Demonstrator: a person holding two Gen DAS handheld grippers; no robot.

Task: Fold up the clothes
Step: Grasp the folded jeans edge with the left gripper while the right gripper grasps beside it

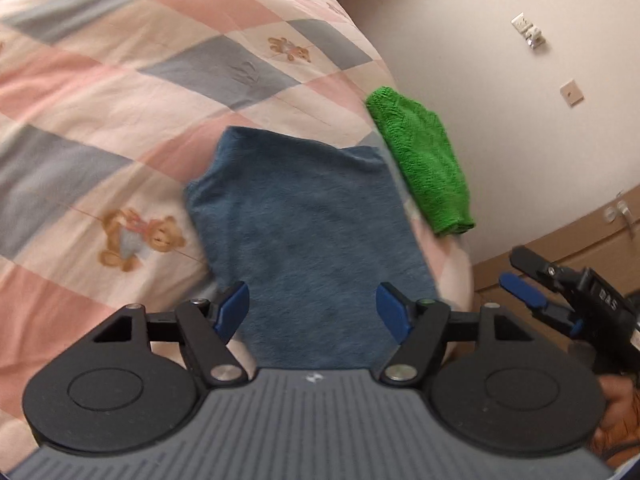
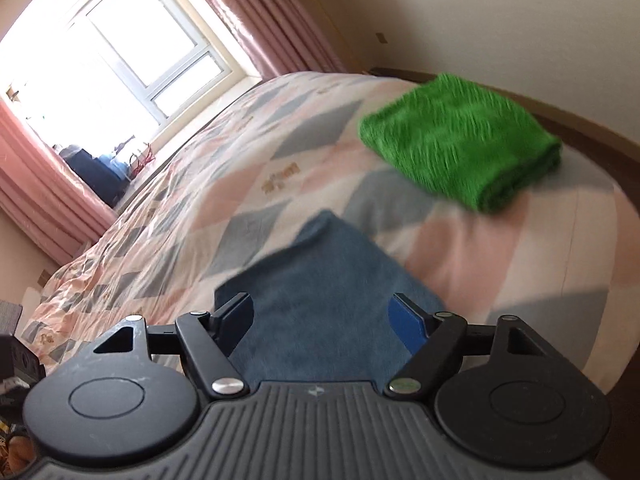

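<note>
A folded blue cloth (image 1: 308, 224) lies flat on the patchwork quilt (image 1: 100, 92), directly ahead of my left gripper (image 1: 312, 312). That gripper hovers over the cloth's near edge, open, with nothing between its blue pads. A folded green towel (image 1: 424, 164) sits beyond the blue cloth near the bed's edge. In the right wrist view the blue cloth (image 2: 320, 280) lies below my right gripper (image 2: 322, 320), which is open and holds nothing. The green towel (image 2: 460, 136) rests further back on the right. My right gripper (image 1: 536, 292) also shows at the right edge of the left wrist view.
The quilt (image 2: 240, 168) covers a wide bed running toward a bright window (image 2: 132, 40) with pink curtains (image 2: 272, 20). A plain wall (image 1: 500, 80) with sockets and a wooden cabinet (image 1: 592, 232) stand past the bed's edge. A person's hand (image 1: 616, 408) holds the right tool.
</note>
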